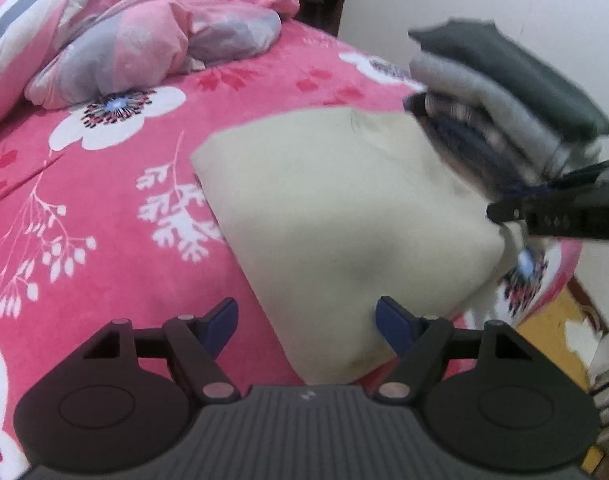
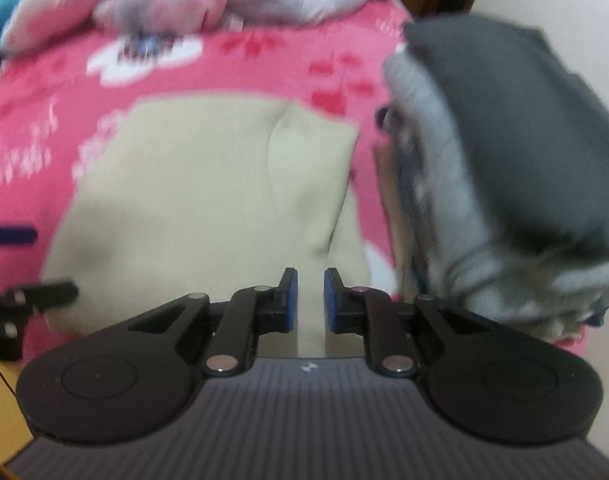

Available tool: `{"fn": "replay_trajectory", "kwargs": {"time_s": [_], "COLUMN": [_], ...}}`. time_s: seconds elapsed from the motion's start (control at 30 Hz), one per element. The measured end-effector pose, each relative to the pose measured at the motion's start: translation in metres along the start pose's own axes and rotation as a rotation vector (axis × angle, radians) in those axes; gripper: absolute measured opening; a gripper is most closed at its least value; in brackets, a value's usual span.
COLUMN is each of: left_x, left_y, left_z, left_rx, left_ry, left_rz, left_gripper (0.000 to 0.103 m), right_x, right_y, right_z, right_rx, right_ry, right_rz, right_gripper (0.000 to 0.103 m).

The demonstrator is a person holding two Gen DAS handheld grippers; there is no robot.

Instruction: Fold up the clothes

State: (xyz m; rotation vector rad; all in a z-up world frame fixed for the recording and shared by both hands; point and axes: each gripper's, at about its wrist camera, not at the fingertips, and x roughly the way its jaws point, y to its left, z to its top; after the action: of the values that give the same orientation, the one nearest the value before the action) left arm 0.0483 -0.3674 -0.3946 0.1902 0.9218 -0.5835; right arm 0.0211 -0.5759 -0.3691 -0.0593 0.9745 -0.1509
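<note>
A folded cream garment [image 1: 336, 216] is lying flat on the pink floral blanket [image 1: 116, 208], near the bed's edge, with a stack of folded clothes [image 1: 516, 96] — dark grey on top, lighter grey and checked layers under it — sitting just beside its far right corner. The step in hand seems to be tidying or moving the folded piece toward that stack. To do it well, the grip should be taking all the layers at the near edge together, and the piece should be lifted level so the fold is not slipping open. The left gripper [image 1: 306, 322] is hanging over the garment's near corner, pitched steeply down, its blue pads [image 1: 392, 324] standing wide apart with nothing pinched between them. The right gripper [image 2: 310, 300] is also pointing steeply down, at the garment's right edge; its jaws are standing nearly together with a narrow gap, and cream cloth is showing through that gap, but whether any of it is actually being clamped I cannot tell — the view is blurred. In the left wrist view the right gripper is reaching in from the right.
</note>
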Motion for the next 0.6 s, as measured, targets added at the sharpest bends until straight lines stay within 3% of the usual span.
{"fn": "replay_trajectory", "kwargs": {"time_s": [0.17,0.33,0.6], "left_x": [0.001,-0.026,-0.108], "left_y": [-0.001,-0.007,-0.03], "left_z": [0.012,0.025,0.05], "left_rx": [0.017,0.061,0.128], "left_ry": [0.051,0.071,0.037], "left_rz": [0.004,0.02,-0.011], "left_gripper": [0.079,0.078,0.079], "right_x": [0.023,-0.025,-0.112], "right_y": [0.004,-0.004,0.01], "right_z": [-0.008,-0.006,-0.025], "right_rx": [0.039,0.173,0.237], "right_ry": [0.068,0.102,0.187], "right_rz": [-0.016,-0.005,0.047], "right_gripper": [0.013,0.013,0.013]}}
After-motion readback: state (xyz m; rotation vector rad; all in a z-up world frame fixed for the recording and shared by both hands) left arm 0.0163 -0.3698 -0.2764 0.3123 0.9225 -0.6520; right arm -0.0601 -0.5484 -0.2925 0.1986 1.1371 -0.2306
